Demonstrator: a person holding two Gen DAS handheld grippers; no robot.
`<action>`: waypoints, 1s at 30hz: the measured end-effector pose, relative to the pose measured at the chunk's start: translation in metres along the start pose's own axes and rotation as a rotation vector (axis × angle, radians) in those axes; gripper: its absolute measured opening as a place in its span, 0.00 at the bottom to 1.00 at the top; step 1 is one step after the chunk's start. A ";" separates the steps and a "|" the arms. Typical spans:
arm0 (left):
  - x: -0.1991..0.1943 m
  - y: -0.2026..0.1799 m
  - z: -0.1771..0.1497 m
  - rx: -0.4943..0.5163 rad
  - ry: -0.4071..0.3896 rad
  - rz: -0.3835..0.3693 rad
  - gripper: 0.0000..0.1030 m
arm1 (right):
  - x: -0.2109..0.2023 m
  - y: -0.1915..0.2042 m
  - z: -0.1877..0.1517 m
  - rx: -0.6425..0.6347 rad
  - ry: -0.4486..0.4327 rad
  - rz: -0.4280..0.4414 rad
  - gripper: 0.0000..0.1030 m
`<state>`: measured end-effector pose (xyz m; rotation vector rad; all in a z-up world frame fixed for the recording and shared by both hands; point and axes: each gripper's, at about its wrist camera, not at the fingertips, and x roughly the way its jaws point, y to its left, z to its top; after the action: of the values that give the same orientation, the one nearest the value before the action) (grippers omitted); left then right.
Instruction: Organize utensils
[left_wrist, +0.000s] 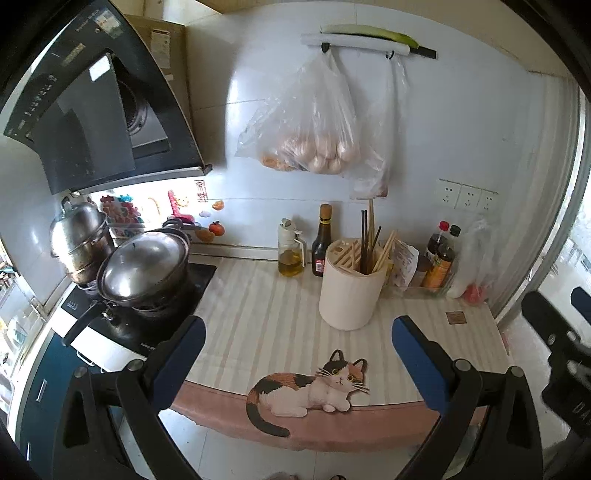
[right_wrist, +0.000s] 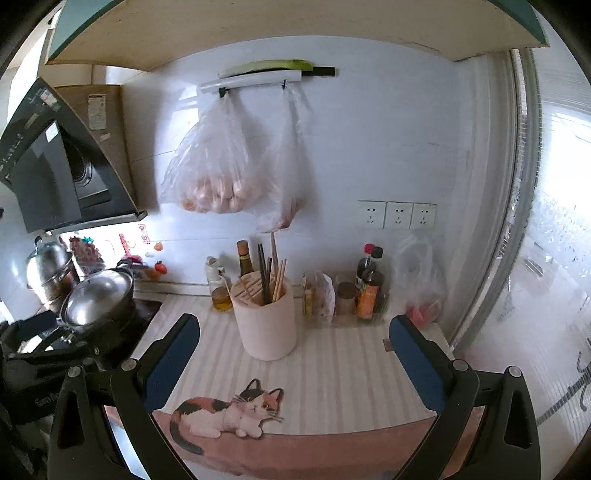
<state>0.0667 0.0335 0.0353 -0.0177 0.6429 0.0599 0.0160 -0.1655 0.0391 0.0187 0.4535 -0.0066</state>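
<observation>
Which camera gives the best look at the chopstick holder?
The left wrist view: the chopstick holder sits nearer and larger, its slotted top visible. The right wrist view shows it smaller and farther off.

A cream cylindrical utensil holder (left_wrist: 349, 291) stands upright right of frame centre, with wooden and dark chopsticks (left_wrist: 369, 240) leaning loosely inside, their ends poking above its rim.

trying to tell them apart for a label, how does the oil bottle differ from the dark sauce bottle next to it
The oil bottle is clear, showing yellow oil low inside; the dark sauce bottle is nearly black. The oil bottle is shorter with a white spout top; the sauce bottle is taller with a narrow neck and brownish cap. Only the sauce bottle shows a red label. Both stand upright by the wall, behind the chopstick holder.
</observation>
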 end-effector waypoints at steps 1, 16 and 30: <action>-0.002 0.000 -0.001 0.001 -0.004 0.007 1.00 | 0.002 0.000 -0.002 -0.001 0.003 0.001 1.00; 0.003 0.001 0.005 -0.015 0.054 0.011 1.00 | 0.013 0.002 0.008 -0.021 0.040 0.010 1.00; 0.037 0.011 0.028 -0.044 0.087 0.042 1.00 | 0.064 0.003 0.031 -0.037 0.102 -0.005 1.00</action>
<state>0.1128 0.0469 0.0358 -0.0496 0.7294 0.1143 0.0874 -0.1634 0.0391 -0.0191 0.5558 -0.0024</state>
